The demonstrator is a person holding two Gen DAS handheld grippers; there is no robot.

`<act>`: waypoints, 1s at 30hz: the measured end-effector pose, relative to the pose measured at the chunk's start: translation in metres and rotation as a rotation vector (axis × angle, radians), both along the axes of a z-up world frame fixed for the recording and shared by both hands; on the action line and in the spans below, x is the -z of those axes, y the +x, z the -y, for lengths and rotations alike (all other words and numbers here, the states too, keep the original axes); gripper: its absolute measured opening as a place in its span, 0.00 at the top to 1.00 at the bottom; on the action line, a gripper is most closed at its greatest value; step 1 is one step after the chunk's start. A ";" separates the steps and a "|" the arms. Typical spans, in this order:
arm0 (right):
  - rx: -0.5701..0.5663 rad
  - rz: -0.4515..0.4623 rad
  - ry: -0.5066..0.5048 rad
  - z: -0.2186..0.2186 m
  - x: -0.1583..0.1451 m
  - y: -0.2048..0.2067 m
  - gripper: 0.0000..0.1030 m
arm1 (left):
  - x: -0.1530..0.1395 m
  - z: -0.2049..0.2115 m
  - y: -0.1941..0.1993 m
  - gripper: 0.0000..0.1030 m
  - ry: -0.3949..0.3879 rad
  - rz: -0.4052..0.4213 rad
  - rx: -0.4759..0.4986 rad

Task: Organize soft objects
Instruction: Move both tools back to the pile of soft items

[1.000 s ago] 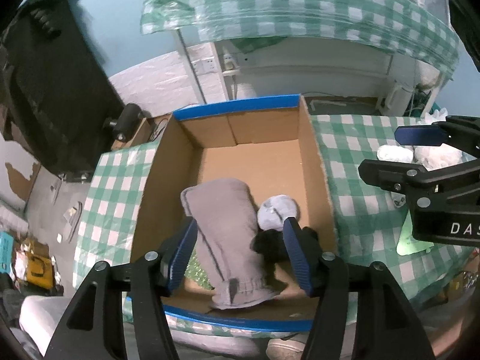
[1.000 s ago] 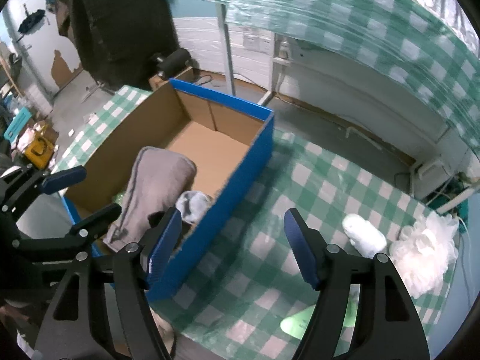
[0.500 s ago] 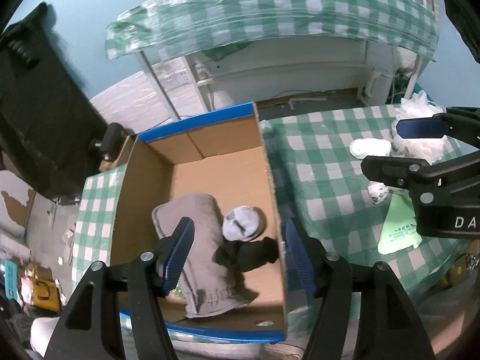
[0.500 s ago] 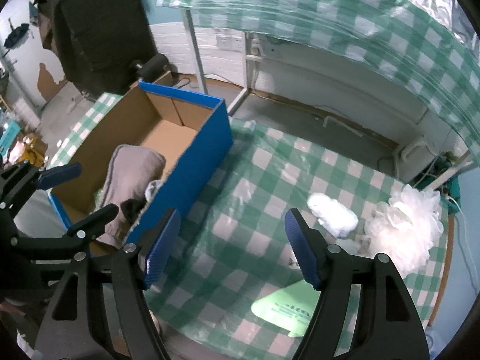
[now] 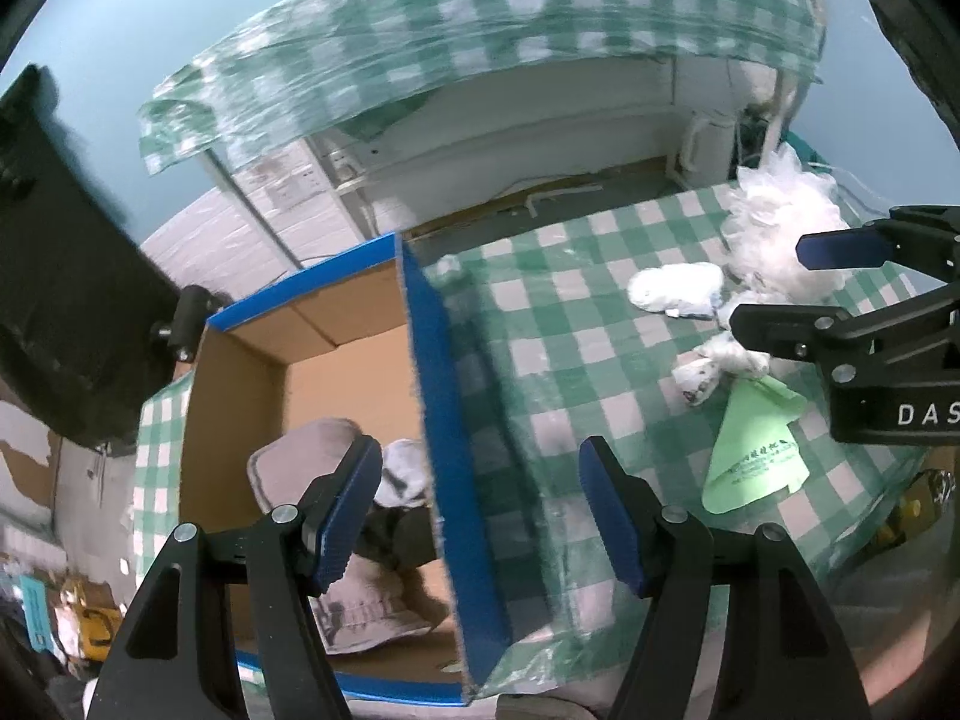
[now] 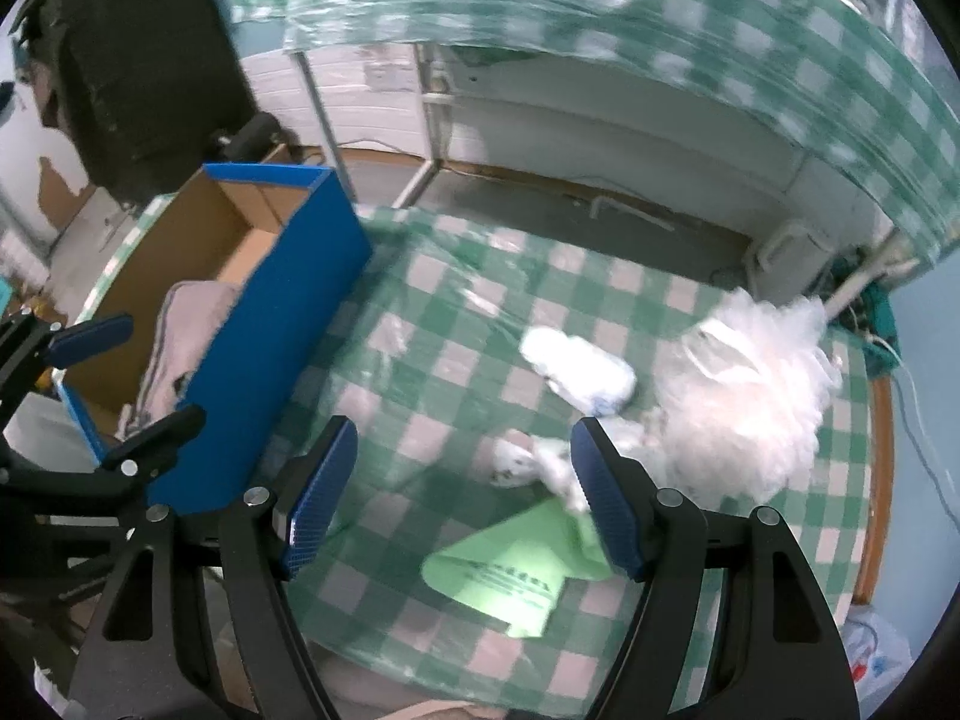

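Observation:
A cardboard box (image 5: 435,372) with blue outer walls stands at the table's left; it shows in the right wrist view too (image 6: 270,312). Inside lie a grey folded cloth (image 5: 300,468), a white sock (image 5: 405,474) and a dark sock (image 5: 396,534). My left gripper (image 5: 480,450) hangs above the box's right wall, its jaws opening with nothing gripped. My right gripper (image 6: 465,429) is open over the checked cloth. Just beyond its right finger lie a small white patterned sock (image 6: 519,459), a white rolled bundle (image 6: 579,369) and a fluffy white mesh puff (image 6: 750,390).
A light green printed paper (image 6: 516,564) lies on the green-checked tablecloth (image 6: 444,312) under my right gripper. A second checked-cloth table (image 6: 660,18) stands behind, with floor between. A dark chair (image 5: 66,276) stands at the far left.
Both grippers have travelled right, away from the box's inside. The box now sits at the left of both views, and the white items are much nearer my right gripper.

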State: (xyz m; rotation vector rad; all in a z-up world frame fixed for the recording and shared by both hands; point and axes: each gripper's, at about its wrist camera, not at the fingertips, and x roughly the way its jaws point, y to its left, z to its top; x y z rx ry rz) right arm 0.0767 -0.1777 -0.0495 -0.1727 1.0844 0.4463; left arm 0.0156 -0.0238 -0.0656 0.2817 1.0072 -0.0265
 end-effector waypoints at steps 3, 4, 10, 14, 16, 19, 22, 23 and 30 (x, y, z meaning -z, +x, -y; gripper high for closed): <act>0.027 -0.011 -0.003 0.014 0.004 -0.001 0.29 | 0.005 0.010 0.002 0.32 -0.003 -0.018 0.019; 0.031 -0.013 -0.005 0.017 0.005 -0.002 0.29 | 0.007 0.015 0.003 0.32 -0.003 -0.025 0.028; 0.074 -0.033 -0.020 0.040 0.016 0.001 0.29 | 0.019 0.037 0.006 0.32 0.026 -0.048 0.066; 0.103 -0.056 -0.035 0.052 0.026 0.003 0.29 | 0.028 0.049 0.009 0.32 0.030 -0.069 0.085; 0.111 -0.071 -0.040 0.057 0.033 0.002 0.29 | 0.032 0.052 0.010 0.31 0.031 -0.079 0.091; 0.112 -0.091 -0.061 0.061 0.045 0.000 0.29 | 0.043 0.057 0.013 0.31 0.039 -0.105 0.099; 0.108 -0.121 -0.079 0.063 0.059 0.000 0.29 | 0.054 0.059 0.016 0.31 0.036 -0.128 0.102; 0.108 -0.131 -0.081 0.063 0.063 0.001 0.29 | 0.058 0.059 0.017 0.31 0.031 -0.139 0.101; 0.117 -0.208 -0.081 0.065 0.094 0.003 0.29 | 0.084 0.056 0.023 0.31 0.029 -0.198 0.085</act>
